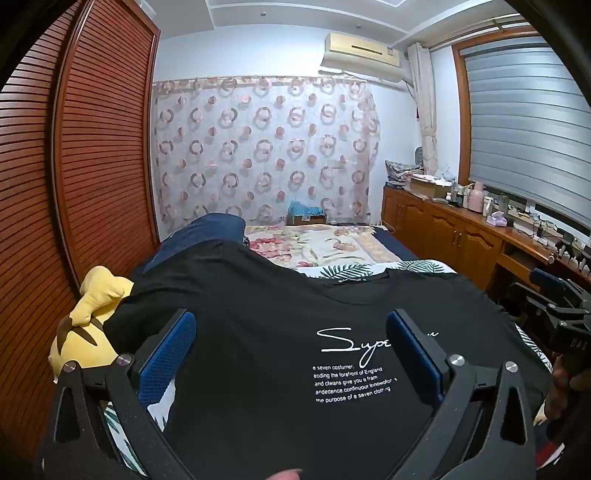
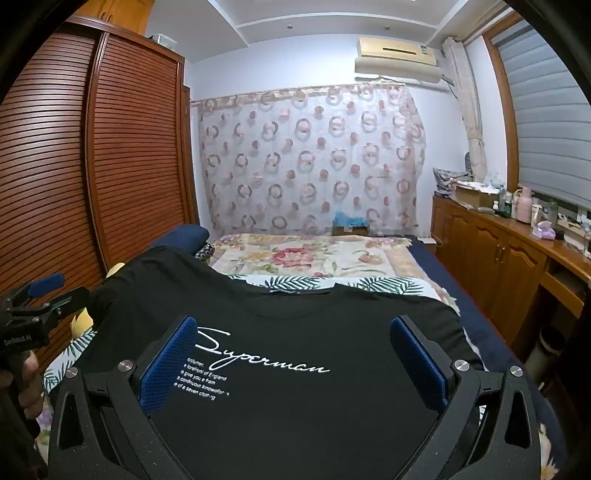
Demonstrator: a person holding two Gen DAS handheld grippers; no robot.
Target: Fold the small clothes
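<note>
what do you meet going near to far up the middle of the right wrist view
black t-shirt → leaf-print sheet → floral blanket → circle-patterned curtain → ceiling

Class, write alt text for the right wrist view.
A black T-shirt printed "Superman" lies spread on a bed, between the open right gripper. The left gripper shows at the left edge, beside a slatted wardrobe.

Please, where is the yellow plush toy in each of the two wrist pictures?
Left wrist: the yellow plush toy lies at the left edge, beside the black T-shirt, before the wardrobe.
Right wrist: only small yellow parts show at the left, behind the shirt's sleeve.
Shared landmark: the air conditioner.
</note>
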